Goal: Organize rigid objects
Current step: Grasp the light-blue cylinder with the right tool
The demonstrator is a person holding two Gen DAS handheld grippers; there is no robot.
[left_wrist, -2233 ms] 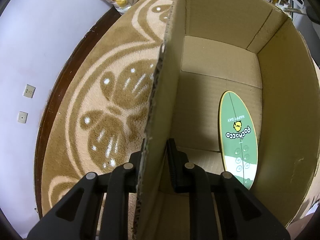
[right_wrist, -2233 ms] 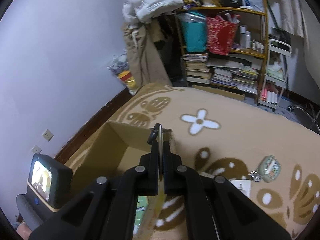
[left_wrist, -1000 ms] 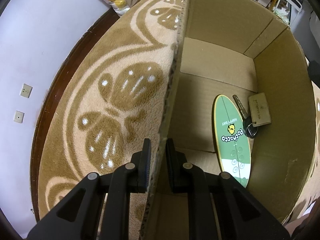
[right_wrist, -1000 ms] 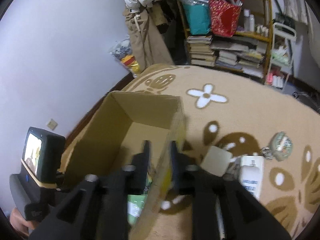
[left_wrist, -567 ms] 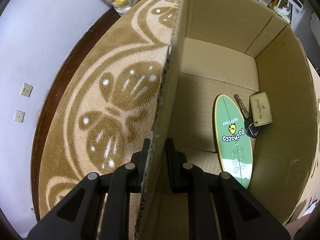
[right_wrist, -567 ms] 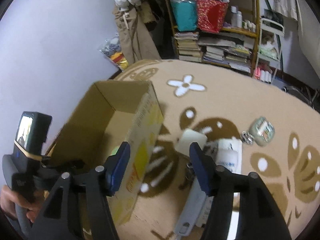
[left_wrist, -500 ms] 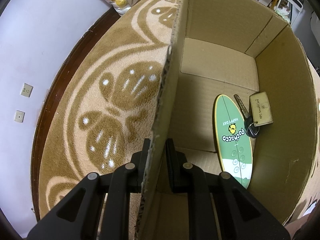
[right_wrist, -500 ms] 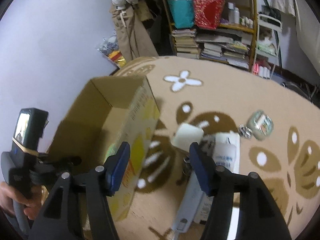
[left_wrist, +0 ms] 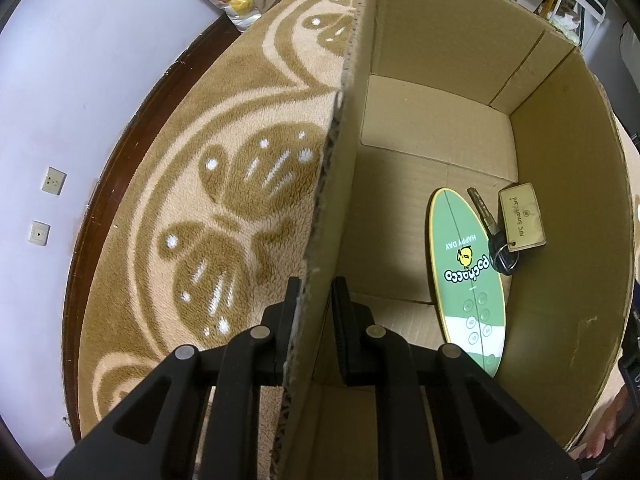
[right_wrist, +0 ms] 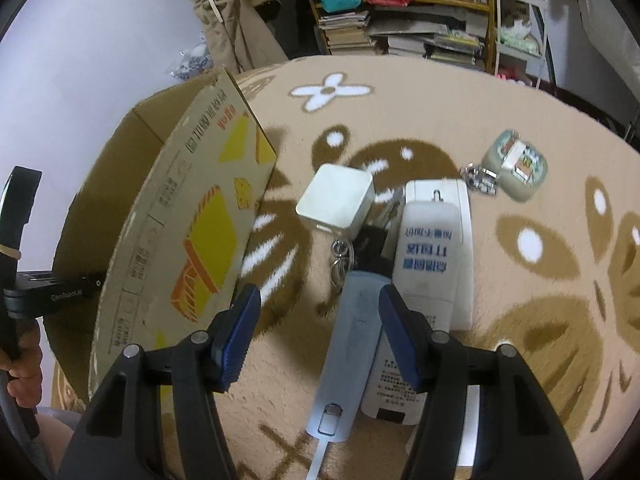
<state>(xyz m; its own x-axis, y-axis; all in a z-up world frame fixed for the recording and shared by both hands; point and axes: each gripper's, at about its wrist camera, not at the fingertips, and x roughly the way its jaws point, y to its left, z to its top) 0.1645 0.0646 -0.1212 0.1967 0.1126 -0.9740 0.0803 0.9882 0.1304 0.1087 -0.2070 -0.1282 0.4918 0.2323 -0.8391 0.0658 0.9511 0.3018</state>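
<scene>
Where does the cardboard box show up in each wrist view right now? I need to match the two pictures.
Left wrist: cardboard box fills the centre and right, seen from above into its inside; the left gripper is clamped on its near wall.
Right wrist: cardboard box at left, printed outer side facing the camera.
Shared landmark: the patterned brown and cream carpet.

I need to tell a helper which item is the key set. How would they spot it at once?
Look inside the open cardboard box on the patterned rug. Against its right wall, beside the green oval board, lies the key set. Only it is metal: a key and ring carrying a tan rectangular card tag.
</scene>
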